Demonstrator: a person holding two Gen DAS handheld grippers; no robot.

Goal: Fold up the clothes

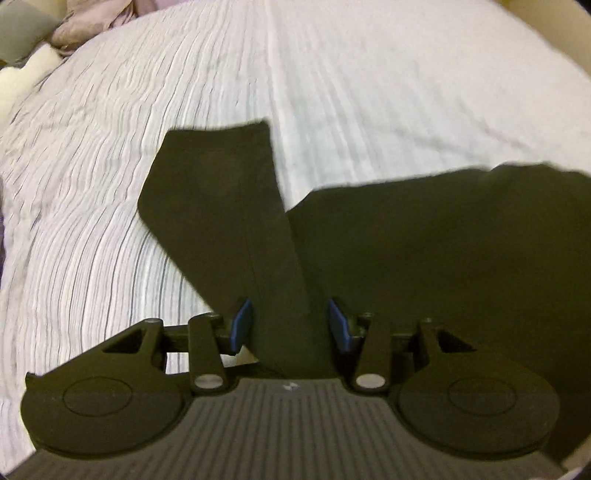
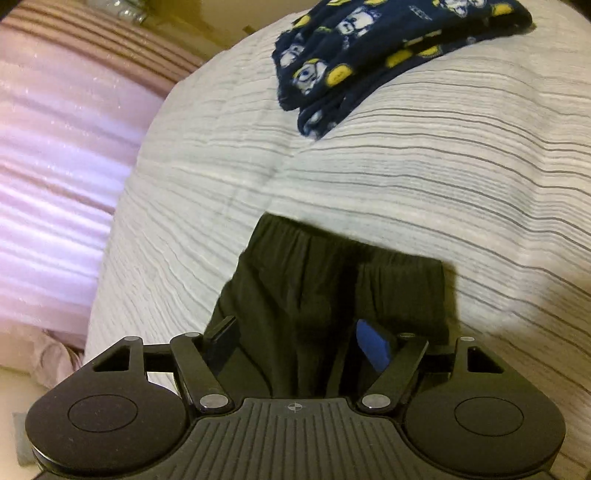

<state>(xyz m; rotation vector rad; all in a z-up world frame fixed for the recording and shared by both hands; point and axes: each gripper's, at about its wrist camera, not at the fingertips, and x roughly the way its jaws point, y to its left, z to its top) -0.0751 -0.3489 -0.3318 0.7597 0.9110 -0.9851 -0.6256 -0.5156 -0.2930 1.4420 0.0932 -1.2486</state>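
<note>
A pair of black trousers point(image 1: 424, 236) lies on a white striped bedspread point(image 1: 184, 110). In the left wrist view one leg end point(image 1: 218, 192) points away and runs back between my left gripper's point(image 1: 290, 321) blue pads point(image 1: 242, 321), which stand apart around the cloth. In the right wrist view the elastic waistband point(image 2: 347, 254) of the trousers lies ahead, and bunched cloth passes between my right gripper's point(image 2: 299, 343) fingers, which are open around it.
A folded navy fleece garment with yellow and white figures point(image 2: 369, 55) lies at the far side of the bedspread point(image 2: 443, 166). Pink striped bedding point(image 2: 55, 147) is at the left. Pillows and a mauve cloth point(image 1: 85, 26) lie at the bed's far left.
</note>
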